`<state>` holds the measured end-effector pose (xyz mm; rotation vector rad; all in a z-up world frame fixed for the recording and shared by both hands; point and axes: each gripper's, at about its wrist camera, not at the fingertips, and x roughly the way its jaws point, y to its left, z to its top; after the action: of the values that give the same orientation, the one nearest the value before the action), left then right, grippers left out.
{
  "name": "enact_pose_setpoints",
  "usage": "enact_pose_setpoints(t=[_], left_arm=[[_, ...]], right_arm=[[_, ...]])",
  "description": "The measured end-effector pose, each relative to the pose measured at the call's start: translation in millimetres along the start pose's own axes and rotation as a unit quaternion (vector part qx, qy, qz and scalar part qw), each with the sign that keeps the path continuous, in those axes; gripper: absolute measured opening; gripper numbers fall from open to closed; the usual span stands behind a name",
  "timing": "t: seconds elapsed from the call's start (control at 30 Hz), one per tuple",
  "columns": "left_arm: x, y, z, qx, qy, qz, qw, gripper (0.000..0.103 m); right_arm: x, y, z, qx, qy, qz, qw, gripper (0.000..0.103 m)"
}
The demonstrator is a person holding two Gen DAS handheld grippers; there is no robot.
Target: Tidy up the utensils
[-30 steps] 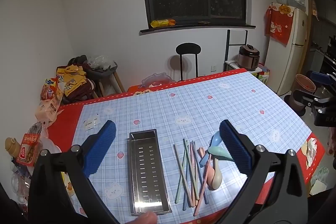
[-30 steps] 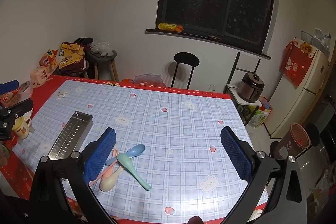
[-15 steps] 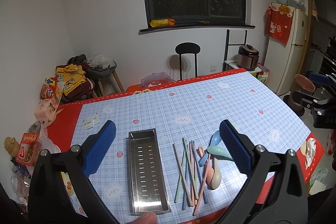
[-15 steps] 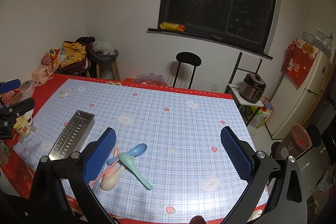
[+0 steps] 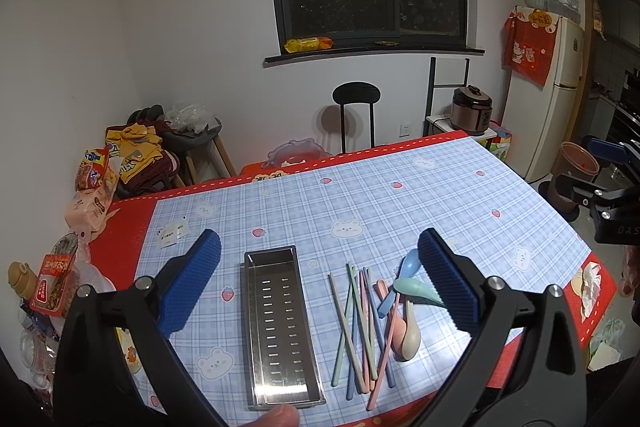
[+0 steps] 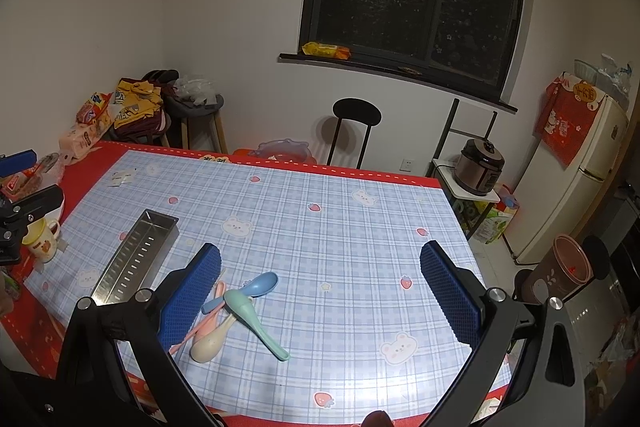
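A perforated steel utensil tray (image 5: 280,323) lies empty near the table's front edge; it also shows in the right wrist view (image 6: 138,255). To its right lie several pastel chopsticks (image 5: 360,323) and a pile of pastel spoons (image 5: 404,303), which also shows in the right wrist view (image 6: 240,307). My left gripper (image 5: 320,267) is open and empty, held above the tray and chopsticks. My right gripper (image 6: 320,275) is open and empty, above the table right of the spoons. The chopsticks are mostly hidden behind my right gripper's left finger (image 6: 192,303).
The table has a blue checked cloth (image 6: 340,227) with red borders. A cup (image 6: 42,239), snack bags (image 5: 52,283) and jars crowd its left edge. Small paper packets (image 5: 172,233) lie behind the tray. A black stool (image 5: 356,95) stands beyond the far edge.
Both grippers have drifted slightly; the views have shifted a little. Nothing on the table has moved.
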<state>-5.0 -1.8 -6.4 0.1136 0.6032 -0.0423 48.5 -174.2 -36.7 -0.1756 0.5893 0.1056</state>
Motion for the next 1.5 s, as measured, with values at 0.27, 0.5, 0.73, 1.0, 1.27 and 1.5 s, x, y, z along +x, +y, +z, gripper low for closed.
enact_pose_setpoints(t=[0.27, 0.5, 0.73, 1.0, 1.27, 1.5], left_arm=[[-1.8, -1.8, 0.8, 0.001, 0.001, -0.001, 1.0000, 0.097], [-1.9, -1.7, 0.7, 0.000, 0.001, -0.001, 1.0000, 0.097], [-3.5, -2.4, 2.4, 0.001, 0.001, -0.002, 1.0000, 0.097], [-4.7, -4.7, 1.5, 0.000, 0.001, -0.023, 0.9997, 0.097], [-0.8, 0.4, -2.1, -0.013, 0.000, -0.052, 0.9986, 0.098], [7.6, 9.1, -7.9, -0.028, 0.007, -0.043, 0.9987, 0.098]], right_arm=[[0.1, 0.0, 0.3, 0.001, 0.001, 0.000, 1.000, 0.098], [0.1, -1.3, -1.2, 0.001, 0.001, 0.000, 1.000, 0.098], [0.0, -1.1, -1.0, 0.000, 0.002, 0.000, 1.000, 0.098], [-1.1, -2.4, -2.0, 0.002, 0.002, 0.001, 1.000, 0.098], [3.4, -3.9, -4.2, 0.011, 0.010, 0.008, 1.000, 0.098], [13.2, -3.9, -8.6, 0.021, 0.029, 0.041, 0.999, 0.098]])
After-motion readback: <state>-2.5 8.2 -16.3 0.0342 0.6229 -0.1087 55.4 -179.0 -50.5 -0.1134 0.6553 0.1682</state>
